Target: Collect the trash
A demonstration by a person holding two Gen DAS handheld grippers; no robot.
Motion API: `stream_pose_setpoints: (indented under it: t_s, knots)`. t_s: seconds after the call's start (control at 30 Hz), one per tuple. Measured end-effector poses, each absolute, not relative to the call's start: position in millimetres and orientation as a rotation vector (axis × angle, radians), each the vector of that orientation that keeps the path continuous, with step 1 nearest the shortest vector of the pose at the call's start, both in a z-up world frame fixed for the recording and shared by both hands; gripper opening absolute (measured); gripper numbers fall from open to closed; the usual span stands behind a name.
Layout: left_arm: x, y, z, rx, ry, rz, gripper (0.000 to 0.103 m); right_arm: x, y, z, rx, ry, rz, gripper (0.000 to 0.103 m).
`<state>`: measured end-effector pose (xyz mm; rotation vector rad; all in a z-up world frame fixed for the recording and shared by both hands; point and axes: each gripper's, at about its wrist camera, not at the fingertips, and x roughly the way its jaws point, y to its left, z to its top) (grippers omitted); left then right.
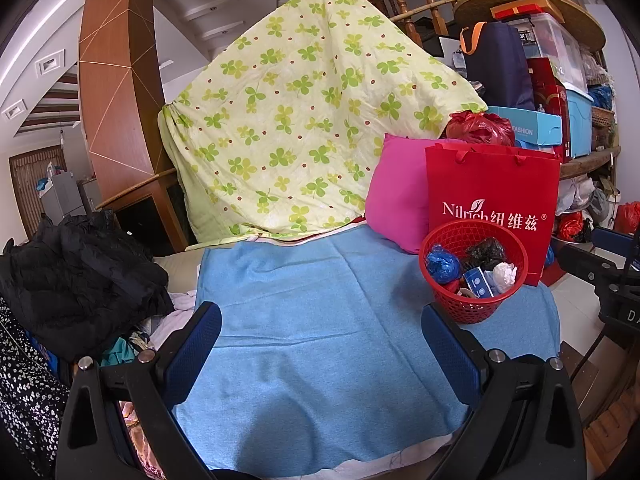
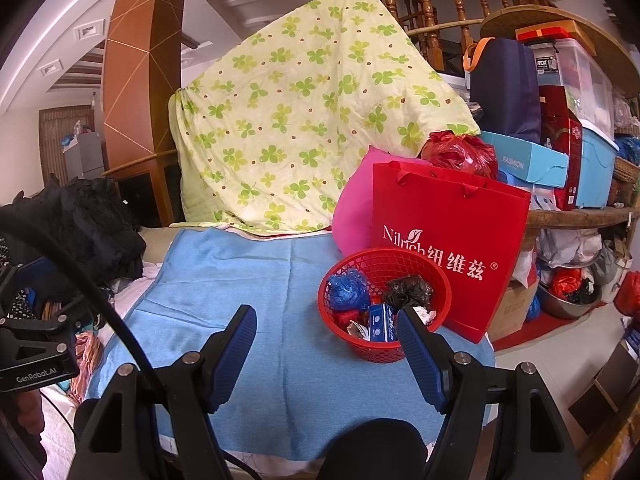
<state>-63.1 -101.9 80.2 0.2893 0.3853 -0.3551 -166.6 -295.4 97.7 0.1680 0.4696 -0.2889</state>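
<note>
1. Soft, even daylight fills both views, and shadows stay faint.
2. Fisheye distortion bends straight lines near the edges, and black vignetting fills the corners.
3. Focus is sharp ahead of the jaws, with no glare.

Red bag [image 2: 448, 240]: "Nilrich 纽维兹". Blue box [image 2: 524, 162]: "FASHION". Left gripper [image 2: 38, 356]: "GenRobot.AI".

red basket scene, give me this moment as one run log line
left gripper: open, empty | right gripper: open, empty | red basket: on blue cloth, holds trash | blue cloth: no loose trash seen
</note>
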Motion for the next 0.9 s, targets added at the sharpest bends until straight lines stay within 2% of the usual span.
stream_pose_setpoints:
  t_s: [0.9]
  knots:
    - [-65, -99, 80, 0.294, 0.379, -0.361, 0.1, -160, -284, 102, 0.161, 0.465, -0.28, 0.076]
